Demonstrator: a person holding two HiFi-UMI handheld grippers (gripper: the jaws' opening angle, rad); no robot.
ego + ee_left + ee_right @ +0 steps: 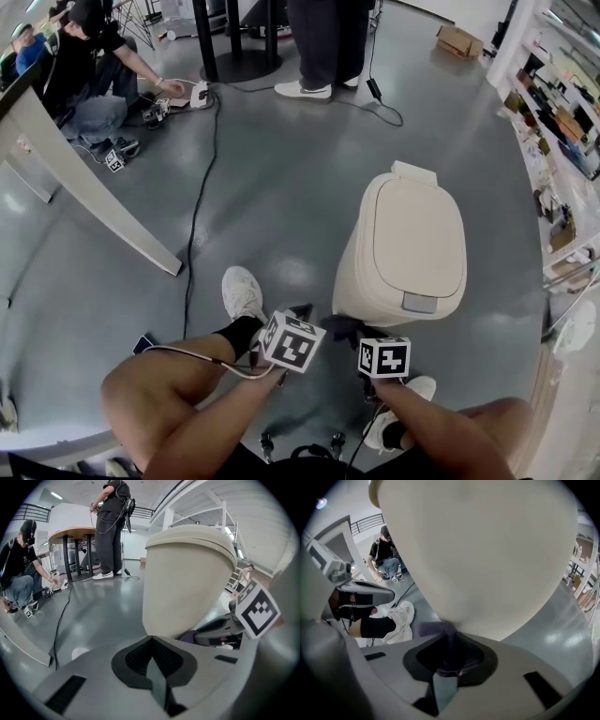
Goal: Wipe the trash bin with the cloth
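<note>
A cream trash bin (403, 244) with its lid closed stands on the grey floor just ahead of me. My right gripper (364, 330) is shut on a dark purple cloth (342, 325), which it holds against the bin's lower front wall. In the right gripper view the bin (478, 550) fills the frame and the cloth (436, 629) bunches out of the closed jaws of the gripper (451, 638). My left gripper (302, 313) is beside it on the left, close to the bin (187, 573). The left gripper (151, 641) has its jaws together with nothing between them.
My white shoe (242, 292) is left of the bin. A black cable (195, 216) runs across the floor. A slanted white table leg (84, 187) is at left. One person crouches (89, 75) at the back left, another stands (323, 47). Shelves (562, 141) line the right side.
</note>
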